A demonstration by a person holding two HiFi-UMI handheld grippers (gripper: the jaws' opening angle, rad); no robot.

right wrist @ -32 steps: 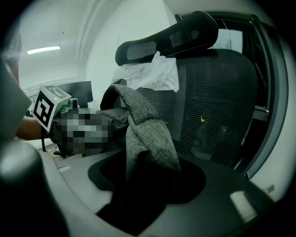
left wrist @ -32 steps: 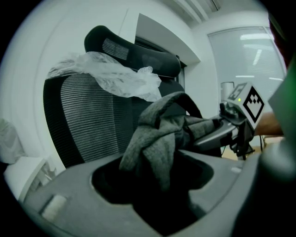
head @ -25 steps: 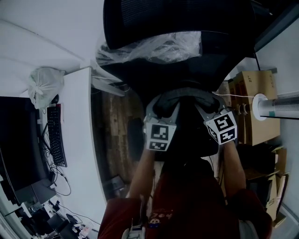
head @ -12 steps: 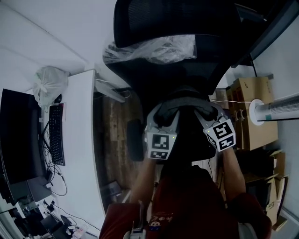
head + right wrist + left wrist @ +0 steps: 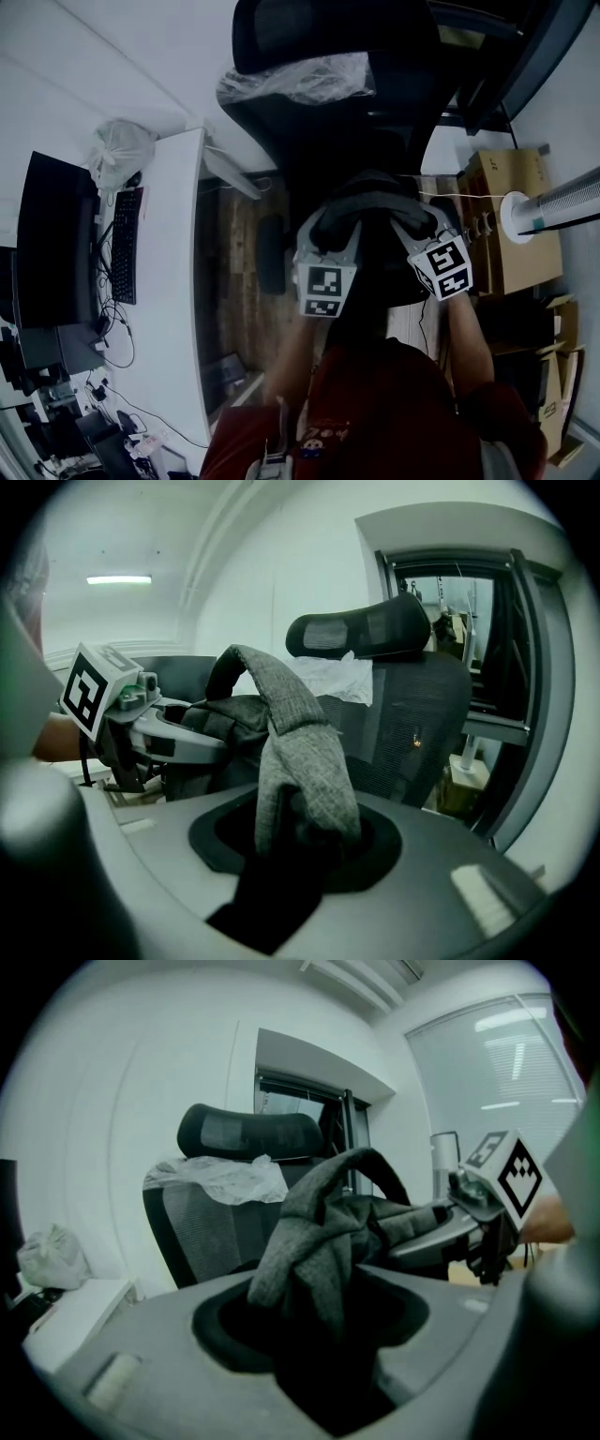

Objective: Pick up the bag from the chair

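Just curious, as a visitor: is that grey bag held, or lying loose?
Held. The left hand-held gripper and the right hand-held gripper are each shut on grey fabric of the bag.

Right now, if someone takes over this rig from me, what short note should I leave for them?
Left gripper: shut on the grey bag.
Right gripper: shut on the same bag.
The bag hangs between them, in front of the black chair.
Done: both grips taken.
Left: whether it is off the seat does not show; lift it clear.
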